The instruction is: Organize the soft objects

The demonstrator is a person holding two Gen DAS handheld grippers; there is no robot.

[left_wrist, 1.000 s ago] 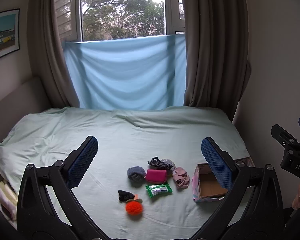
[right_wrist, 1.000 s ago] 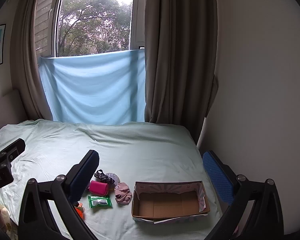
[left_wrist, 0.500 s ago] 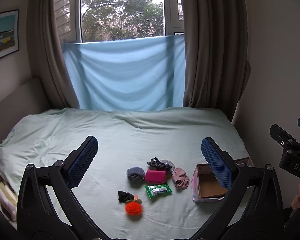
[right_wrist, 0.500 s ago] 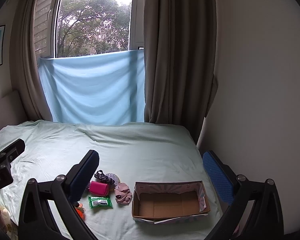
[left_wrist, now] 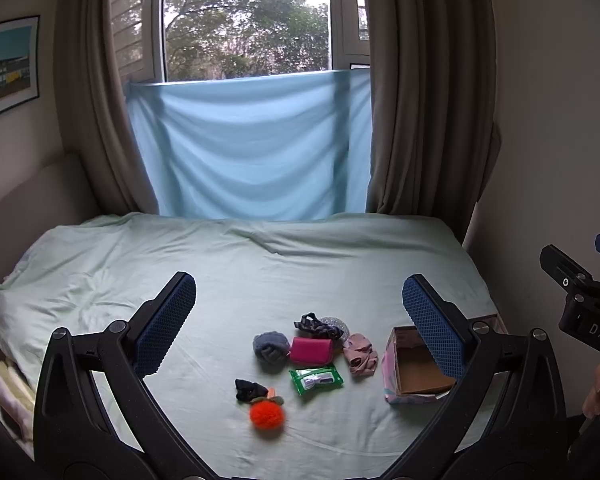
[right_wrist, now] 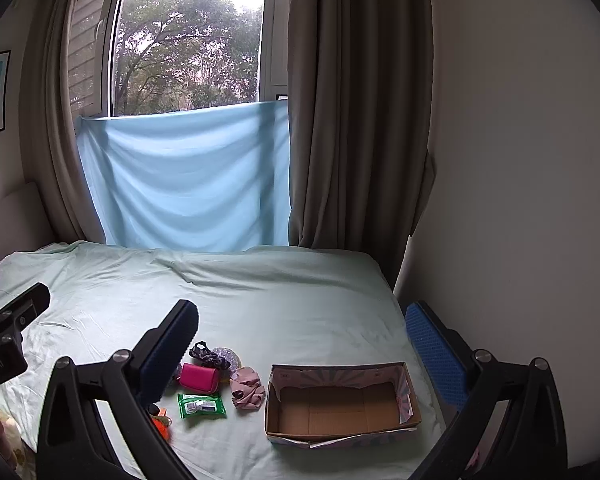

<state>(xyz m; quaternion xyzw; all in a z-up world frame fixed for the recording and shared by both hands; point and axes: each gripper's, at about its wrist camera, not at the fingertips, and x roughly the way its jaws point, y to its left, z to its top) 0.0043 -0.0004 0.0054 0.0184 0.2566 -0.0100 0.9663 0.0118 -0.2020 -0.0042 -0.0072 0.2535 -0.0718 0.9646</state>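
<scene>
Box (right_wrist: pixel 342 436) sits by bed (left_wrist: pixel 260 280) edge, items clustered beside it.

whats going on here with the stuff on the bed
A person holds a gripper in each hand above the bed. The left gripper and right gripper are both open, holding nothing. Small soft items, including an orange pompom and pink pouch, lie beside the empty cardboard box.
</scene>
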